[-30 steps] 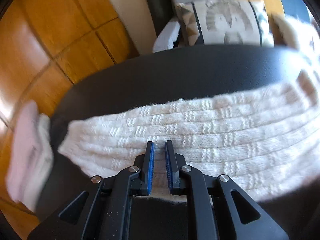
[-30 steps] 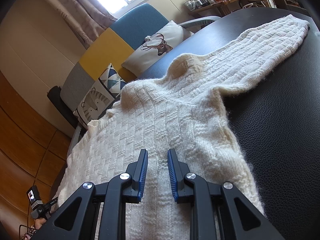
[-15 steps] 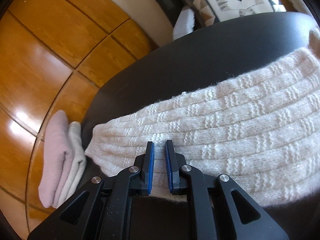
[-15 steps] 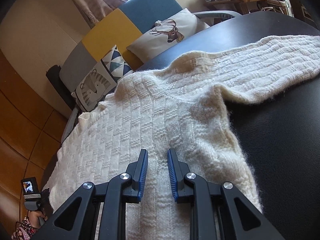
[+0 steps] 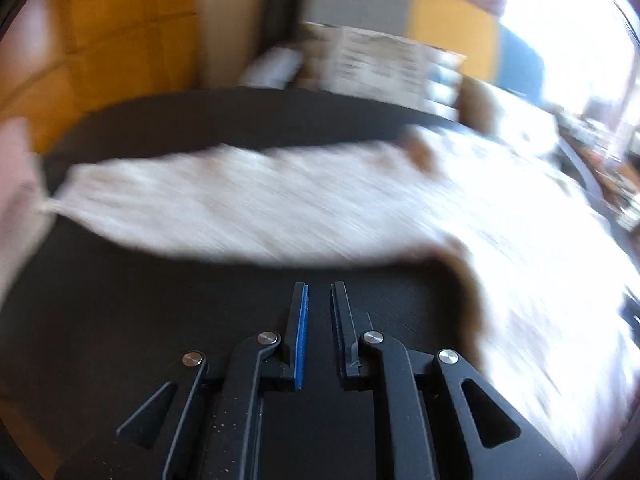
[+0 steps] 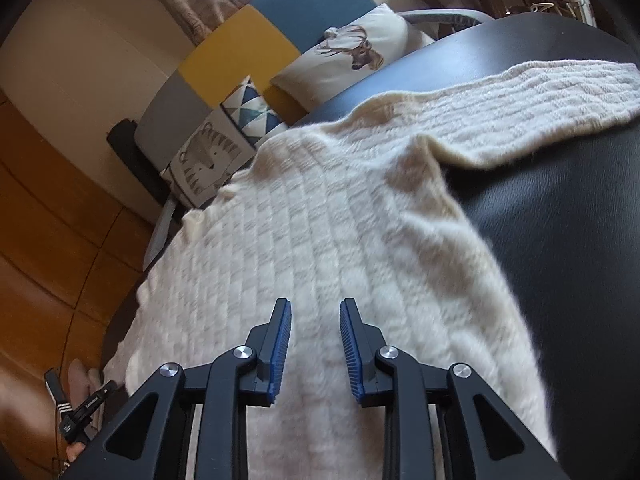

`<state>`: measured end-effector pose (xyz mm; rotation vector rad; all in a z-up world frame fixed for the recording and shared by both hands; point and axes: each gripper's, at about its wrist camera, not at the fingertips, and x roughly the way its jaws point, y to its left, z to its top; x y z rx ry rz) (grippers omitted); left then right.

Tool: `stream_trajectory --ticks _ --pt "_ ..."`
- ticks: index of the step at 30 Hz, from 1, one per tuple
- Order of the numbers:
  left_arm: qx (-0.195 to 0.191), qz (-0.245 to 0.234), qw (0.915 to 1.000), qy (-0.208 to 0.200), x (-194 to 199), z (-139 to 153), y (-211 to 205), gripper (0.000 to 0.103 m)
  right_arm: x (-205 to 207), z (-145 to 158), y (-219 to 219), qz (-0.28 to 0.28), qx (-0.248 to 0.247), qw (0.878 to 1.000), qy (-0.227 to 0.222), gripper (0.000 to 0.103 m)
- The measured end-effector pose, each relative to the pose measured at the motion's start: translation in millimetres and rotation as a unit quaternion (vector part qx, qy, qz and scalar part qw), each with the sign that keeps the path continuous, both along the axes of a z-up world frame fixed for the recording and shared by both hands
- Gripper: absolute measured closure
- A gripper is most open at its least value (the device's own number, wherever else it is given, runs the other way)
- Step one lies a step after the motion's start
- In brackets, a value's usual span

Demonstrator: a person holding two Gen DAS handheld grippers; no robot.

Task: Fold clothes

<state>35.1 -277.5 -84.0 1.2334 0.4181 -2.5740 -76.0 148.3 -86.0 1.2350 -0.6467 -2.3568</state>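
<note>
A cream knitted sweater (image 6: 320, 220) lies spread flat on the black table (image 6: 560, 240). One sleeve (image 6: 520, 116) stretches off to the right. My right gripper (image 6: 314, 302) hovers over the sweater's body, its jaws opening, with nothing pinched between them. The left wrist view is motion-blurred. There my left gripper (image 5: 319, 285) is over bare black table (image 5: 140, 320), just short of the sweater's other sleeve (image 5: 240, 204). Its pads stand a narrow gap apart, and nothing is between them.
Folded pink and white clothes (image 5: 16, 184) sit at the table's left edge. Behind the table is a sofa with a deer cushion (image 6: 352, 52) and a striped-animal cushion (image 6: 204, 160). A wooden floor (image 6: 48, 240) lies to the left. A hand holding a black device (image 6: 80, 408) shows low left.
My left gripper has pulled back off the sleeve and swung right, so its fingers are now over bare table. The right gripper's jaws have spread a little wider.
</note>
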Motion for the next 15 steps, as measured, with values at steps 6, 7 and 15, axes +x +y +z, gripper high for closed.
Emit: stream_trajectory --ticks 6,7,15 --pt "0.006 -0.133 0.9911 0.008 16.7 -15.7 72.6 0.087 63.2 15.9 -29.1 0.09 0.049 0.994 0.034 0.078" --pt "0.006 -0.142 0.9898 0.011 16.2 -15.5 77.2 0.087 71.8 19.4 -32.5 0.104 0.057 0.992 0.041 0.078" --pt "0.125 -0.207 0.9688 0.055 2.5 -3.9 96.4 0.087 92.0 6.3 -42.0 0.126 0.11 0.985 0.029 0.078"
